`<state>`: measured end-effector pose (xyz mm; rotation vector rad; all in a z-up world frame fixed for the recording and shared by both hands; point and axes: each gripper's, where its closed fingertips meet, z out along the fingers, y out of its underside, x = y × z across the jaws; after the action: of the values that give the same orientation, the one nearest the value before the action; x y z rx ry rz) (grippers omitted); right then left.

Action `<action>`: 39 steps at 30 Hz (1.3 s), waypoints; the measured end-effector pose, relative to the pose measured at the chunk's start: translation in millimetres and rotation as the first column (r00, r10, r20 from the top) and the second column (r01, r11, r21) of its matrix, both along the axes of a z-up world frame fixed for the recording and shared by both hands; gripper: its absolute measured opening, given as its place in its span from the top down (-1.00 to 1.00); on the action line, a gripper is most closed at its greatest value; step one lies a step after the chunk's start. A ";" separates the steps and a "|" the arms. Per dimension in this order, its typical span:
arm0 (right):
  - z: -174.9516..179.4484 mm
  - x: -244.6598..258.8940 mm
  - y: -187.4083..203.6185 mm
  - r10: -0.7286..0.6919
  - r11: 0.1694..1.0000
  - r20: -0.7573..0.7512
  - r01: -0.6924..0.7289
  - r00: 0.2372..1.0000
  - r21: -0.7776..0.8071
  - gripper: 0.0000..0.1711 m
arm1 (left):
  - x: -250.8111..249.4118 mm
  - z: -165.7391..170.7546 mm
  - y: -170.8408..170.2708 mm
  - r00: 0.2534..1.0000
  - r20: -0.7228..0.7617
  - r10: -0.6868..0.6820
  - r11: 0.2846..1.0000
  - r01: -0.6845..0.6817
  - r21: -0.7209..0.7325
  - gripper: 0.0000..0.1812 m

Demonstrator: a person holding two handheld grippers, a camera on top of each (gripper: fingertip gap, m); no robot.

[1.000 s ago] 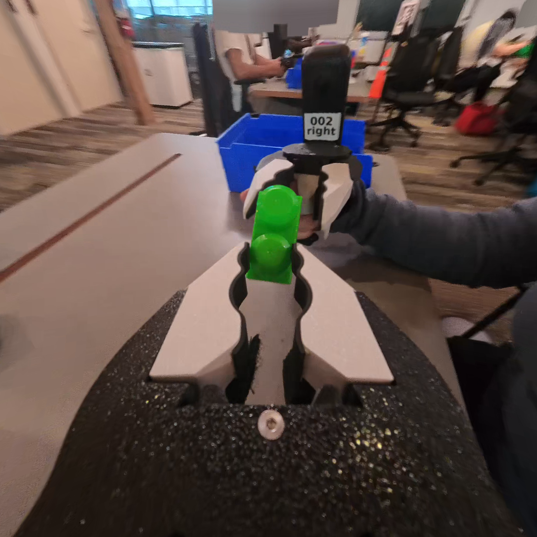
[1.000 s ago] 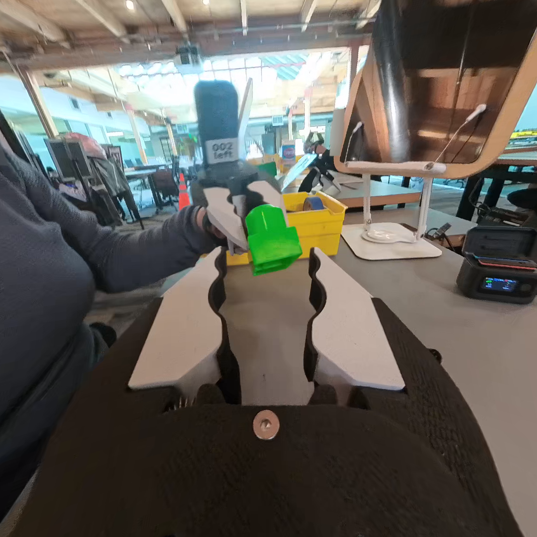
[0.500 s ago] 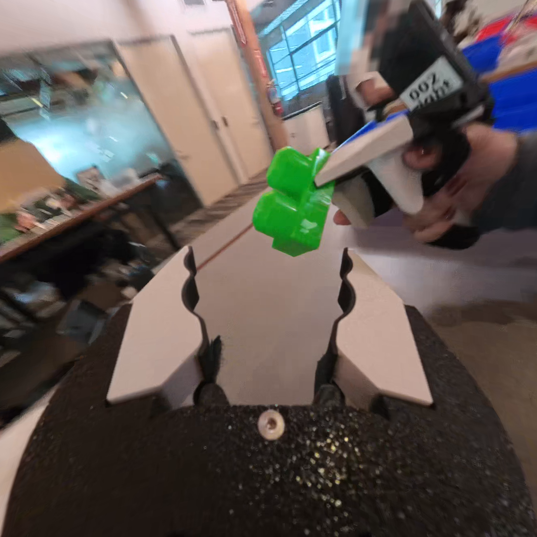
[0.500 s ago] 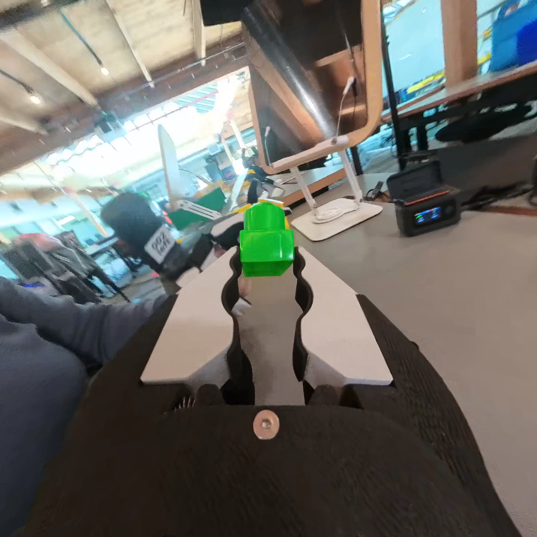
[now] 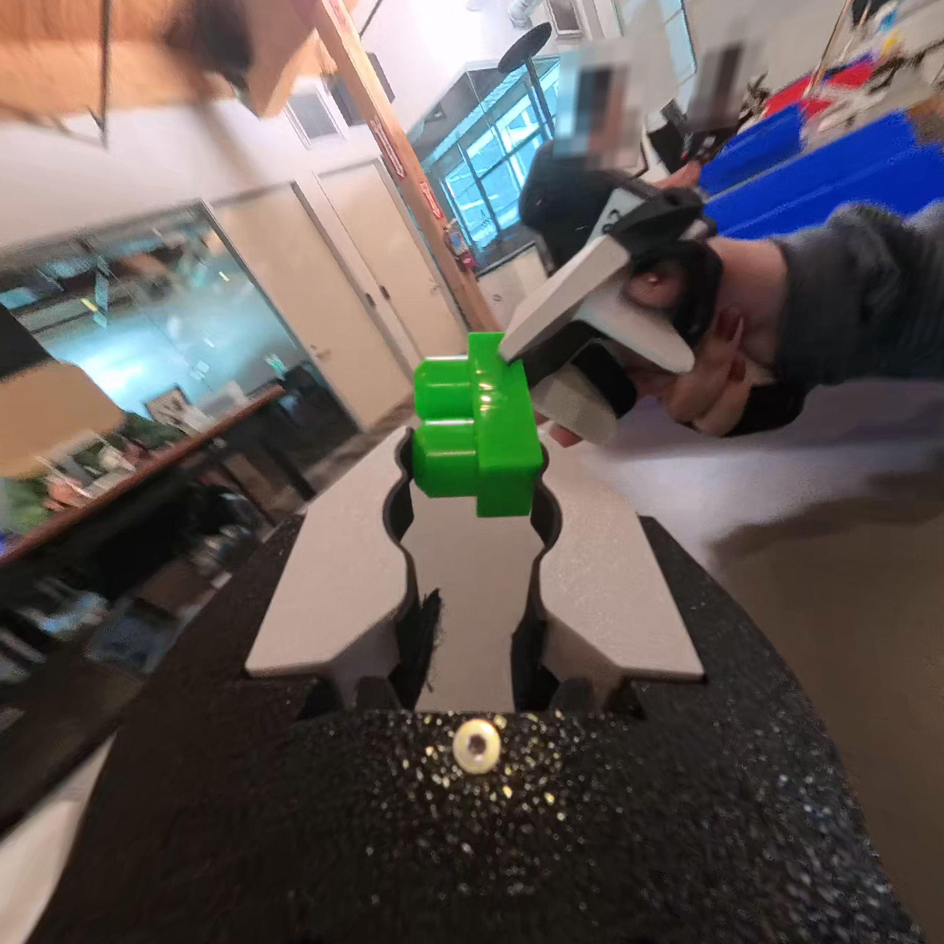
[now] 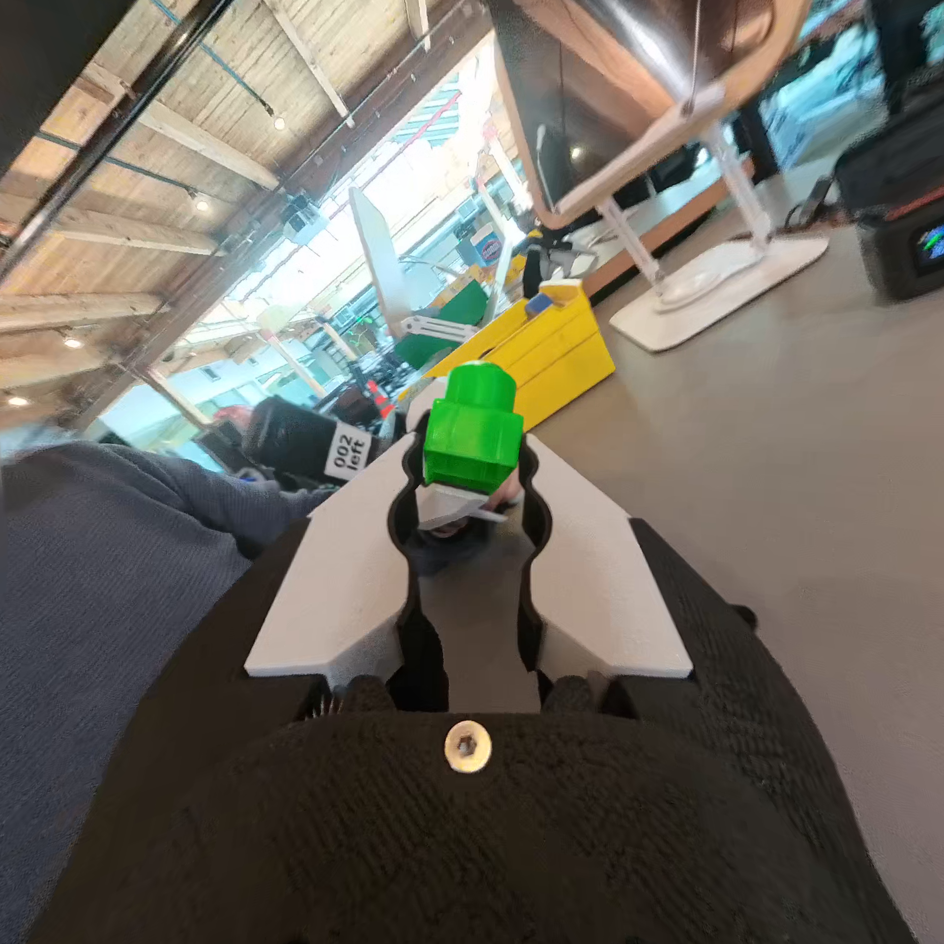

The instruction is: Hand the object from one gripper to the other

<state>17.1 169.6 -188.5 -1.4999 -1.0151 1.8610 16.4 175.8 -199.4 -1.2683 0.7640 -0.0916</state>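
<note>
A bright green two-stud brick (image 5: pixel 480 434) is held in the air above the grey table (image 5: pixel 766 490). My left gripper (image 5: pixel 472 459) has its fingertips closed on it, one against the studs and one against the base. My right gripper (image 5: pixel 521 383) comes in from the right and grips the same brick from behind. In the right wrist view the brick (image 6: pixel 472 434) sits pinched between my right gripper's (image 6: pixel 470 454) fingertips. A white finger (image 6: pixel 449 505) of the left gripper shows just under it.
A yellow bin (image 6: pixel 551 352), a white lamp base (image 6: pixel 715 291) and a black device with a screen (image 6: pixel 899 255) stand on the table (image 6: pixel 766 511) beyond the brick. Blue bins (image 5: pixel 817 173) stand at the far right. A person's grey sleeve (image 6: pixel 102 562) is at the left. My two grippers' fingertips are within a few centimetres of each other.
One second ago the left gripper held the brick alone; half a second ago only the right held it and the left was open. Now the left has closed on it again and both views have tilted.
</note>
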 end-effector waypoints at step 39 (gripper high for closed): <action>-41.2 4.4 -14.7 0.139 0.987 0.193 -0.120 0.971 -0.106 0.56 | 10.6 -33.8 -13.3 0.863 -0.502 0.052 0.978 0.059 0.202 0.34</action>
<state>21.5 154.9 -229.7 -1.7413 -1.1565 1.8991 27.0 162.4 -233.2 -1.0933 1.1958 0.3293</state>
